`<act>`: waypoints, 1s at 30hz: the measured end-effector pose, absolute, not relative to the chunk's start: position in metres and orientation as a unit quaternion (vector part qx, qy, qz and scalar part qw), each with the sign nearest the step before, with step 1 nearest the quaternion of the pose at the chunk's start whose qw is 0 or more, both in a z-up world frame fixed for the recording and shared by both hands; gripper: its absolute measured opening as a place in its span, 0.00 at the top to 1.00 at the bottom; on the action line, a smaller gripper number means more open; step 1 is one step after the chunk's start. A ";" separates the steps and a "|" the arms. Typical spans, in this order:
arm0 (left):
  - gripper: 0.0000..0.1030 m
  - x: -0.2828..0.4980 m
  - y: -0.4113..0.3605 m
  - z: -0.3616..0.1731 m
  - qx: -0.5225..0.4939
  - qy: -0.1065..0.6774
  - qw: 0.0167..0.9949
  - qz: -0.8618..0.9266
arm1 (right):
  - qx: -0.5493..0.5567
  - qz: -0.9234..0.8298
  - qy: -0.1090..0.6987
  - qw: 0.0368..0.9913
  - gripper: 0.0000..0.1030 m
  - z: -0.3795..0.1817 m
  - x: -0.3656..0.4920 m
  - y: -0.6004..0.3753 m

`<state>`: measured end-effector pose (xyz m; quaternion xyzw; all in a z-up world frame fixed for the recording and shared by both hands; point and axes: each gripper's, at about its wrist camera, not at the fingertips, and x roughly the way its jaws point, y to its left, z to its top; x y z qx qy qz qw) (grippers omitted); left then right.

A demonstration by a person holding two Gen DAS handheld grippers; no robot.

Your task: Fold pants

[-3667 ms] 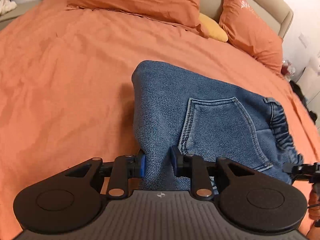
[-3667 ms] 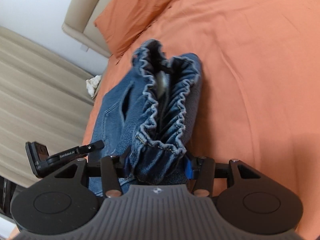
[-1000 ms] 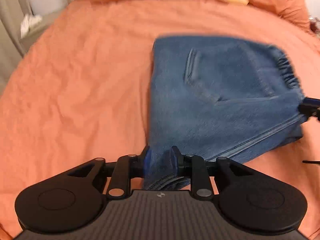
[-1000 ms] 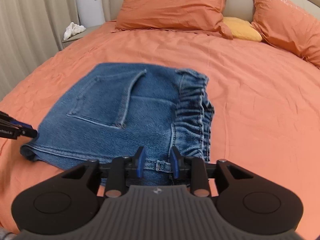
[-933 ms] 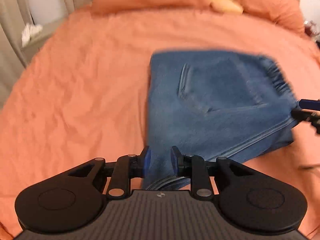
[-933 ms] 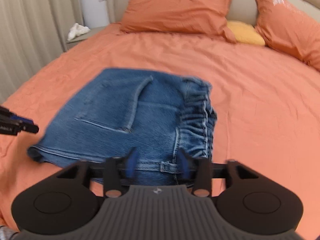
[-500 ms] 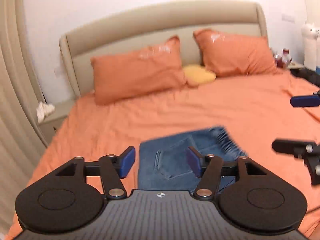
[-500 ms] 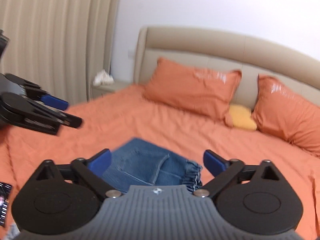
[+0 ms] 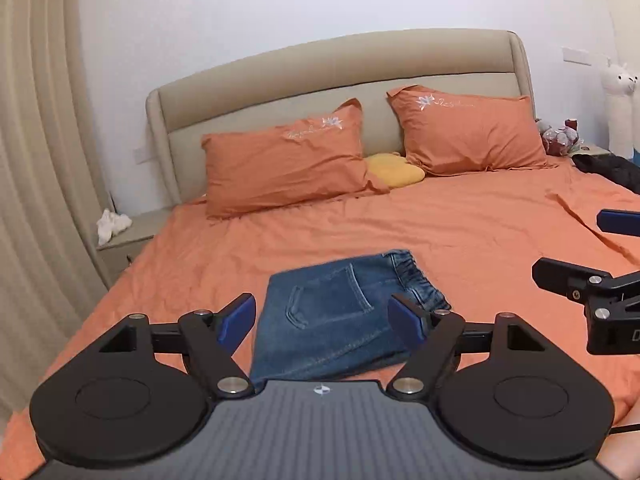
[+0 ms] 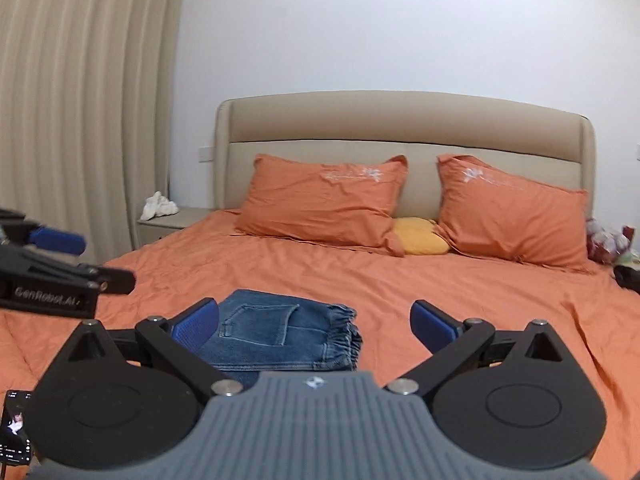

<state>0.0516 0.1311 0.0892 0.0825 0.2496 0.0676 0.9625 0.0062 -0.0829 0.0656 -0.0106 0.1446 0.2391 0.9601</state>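
Pants [image 9: 336, 316] — blue denim, folded into a compact rectangle with a back pocket facing up — lie flat on the orange bedspread [image 9: 480, 232], on the foot-end side of the pillows [image 9: 288, 160] and well apart from them. The left gripper [image 9: 322, 320] hangs above and short of the pants, its jaws opening wide with nothing between the blue pads. The right gripper [image 10: 314, 322] is likewise released — jaws spread fully, empty, the pants lying beyond and below its fingers, toward the left pad. Neither touches the denim. The elastic waistband edge faces right of the pants.
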 end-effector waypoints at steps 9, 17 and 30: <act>0.14 0.043 0.137 0.050 0.042 0.288 0.948 0.128 | 0.013 0.198 0.176 0.964 0.05 0.036 0.001 -0.090; 0.14 0.049 0.133 0.027 0.041 0.319 0.935 0.149 | -0.015 0.200 0.230 0.952 0.05 0.000 0.007 -0.068; 0.14 0.051 0.122 0.032 0.048 0.325 0.934 0.140 | 0.012 0.209 0.238 0.949 0.05 0.005 0.005 -0.074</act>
